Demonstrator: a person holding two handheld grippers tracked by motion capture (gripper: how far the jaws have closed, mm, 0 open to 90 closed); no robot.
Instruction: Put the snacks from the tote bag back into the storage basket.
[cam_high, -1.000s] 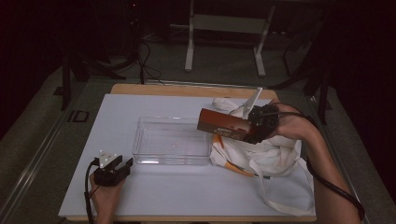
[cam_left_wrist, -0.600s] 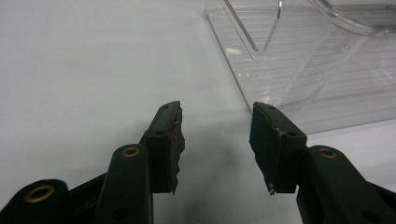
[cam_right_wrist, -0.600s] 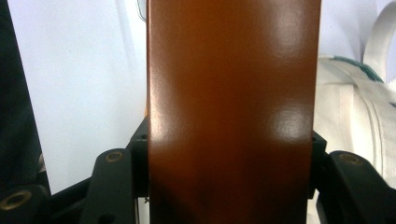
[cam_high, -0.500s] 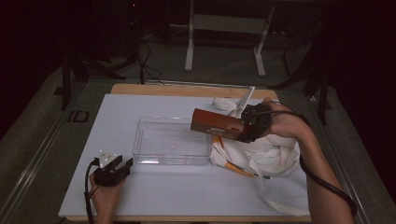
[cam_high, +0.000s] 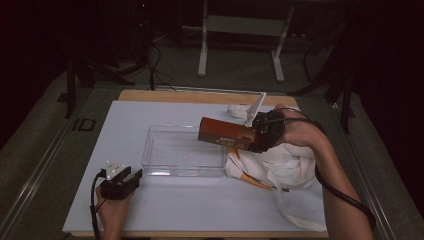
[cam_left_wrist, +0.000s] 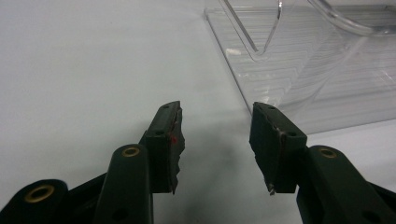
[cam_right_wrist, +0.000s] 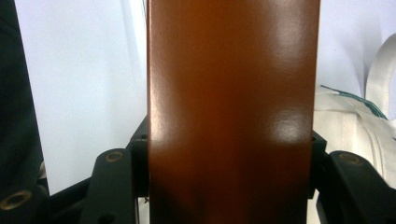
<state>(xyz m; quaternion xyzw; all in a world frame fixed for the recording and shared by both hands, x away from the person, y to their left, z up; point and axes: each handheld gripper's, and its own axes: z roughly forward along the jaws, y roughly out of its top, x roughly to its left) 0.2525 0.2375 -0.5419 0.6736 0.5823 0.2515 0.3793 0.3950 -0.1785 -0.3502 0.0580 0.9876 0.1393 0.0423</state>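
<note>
Right hand-held gripper (cam_high: 252, 135) clamps a brown box (cam_high: 223, 133) above the clear tray's (cam_high: 183, 170) right end; left hand-held gripper (cam_high: 131, 176) gapes empty.

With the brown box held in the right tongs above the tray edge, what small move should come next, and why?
Probably carry the brown box a little further left over the clear tray, then lower it. The right tongs grip it in the air at the tray's right edge, beside the white bag.

Glossy brown box (cam_high: 221, 133), long, held level above clear tray's right edge (cam_high: 223, 152)
</note>
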